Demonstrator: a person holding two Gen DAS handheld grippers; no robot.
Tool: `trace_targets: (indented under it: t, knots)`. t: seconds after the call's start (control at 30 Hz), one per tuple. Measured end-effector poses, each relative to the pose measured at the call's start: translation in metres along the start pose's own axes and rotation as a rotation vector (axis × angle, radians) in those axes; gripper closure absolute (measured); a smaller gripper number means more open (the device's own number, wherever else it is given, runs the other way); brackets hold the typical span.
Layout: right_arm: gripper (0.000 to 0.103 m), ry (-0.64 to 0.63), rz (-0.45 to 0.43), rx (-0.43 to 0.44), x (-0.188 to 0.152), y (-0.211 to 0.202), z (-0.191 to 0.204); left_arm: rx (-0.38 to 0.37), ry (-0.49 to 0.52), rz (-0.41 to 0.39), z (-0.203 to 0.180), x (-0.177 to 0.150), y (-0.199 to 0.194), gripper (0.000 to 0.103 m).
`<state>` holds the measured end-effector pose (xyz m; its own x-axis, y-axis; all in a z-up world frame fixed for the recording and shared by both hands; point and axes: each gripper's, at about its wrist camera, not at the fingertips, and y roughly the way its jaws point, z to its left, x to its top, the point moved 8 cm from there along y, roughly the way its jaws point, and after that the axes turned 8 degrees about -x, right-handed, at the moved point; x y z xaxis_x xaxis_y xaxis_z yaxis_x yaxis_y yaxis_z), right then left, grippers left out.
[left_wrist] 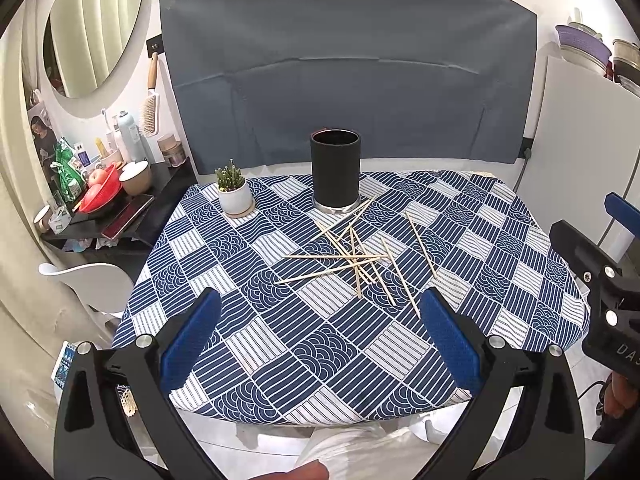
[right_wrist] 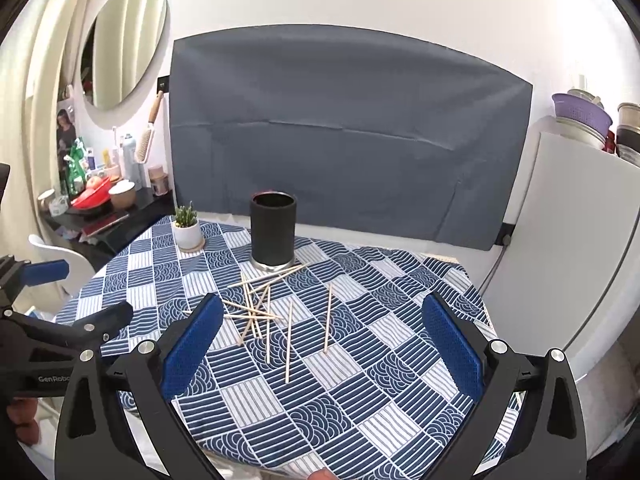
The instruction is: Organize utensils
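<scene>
"GenRobo" on left gripper body, "DAS" on right gripper body

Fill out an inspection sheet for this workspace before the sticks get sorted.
Surface: table under a blue and white patterned tablecloth, flat.
Job's things: black cylindrical holder upright at the back, nothing visible inside; wooden sticks scattered in a crossed pile in front of it, one tip at its base.
Clutter: small potted cactus on a coaster, left of the holder.
Grippers: left gripper and right gripper both open, above the near edge, holding nothing.
Cables: one cable dropping from a wall outlet at back right.
Surroundings: grey cloth on the wall; crowded side shelf, oval mirror, white chair to the left.
</scene>
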<state>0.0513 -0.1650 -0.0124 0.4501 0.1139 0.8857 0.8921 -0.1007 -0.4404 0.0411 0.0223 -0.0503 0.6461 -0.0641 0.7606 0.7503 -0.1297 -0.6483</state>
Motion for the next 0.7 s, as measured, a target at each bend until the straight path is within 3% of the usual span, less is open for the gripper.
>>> trace_targets:
  t: [0.7]
  knots:
    - [0.007, -0.002, -0.015, -0.006, 0.0024, 0.0017, 0.0026, -0.008, 0.011, 0.004, -0.002, 0.0005, 0.0015, 0.006]
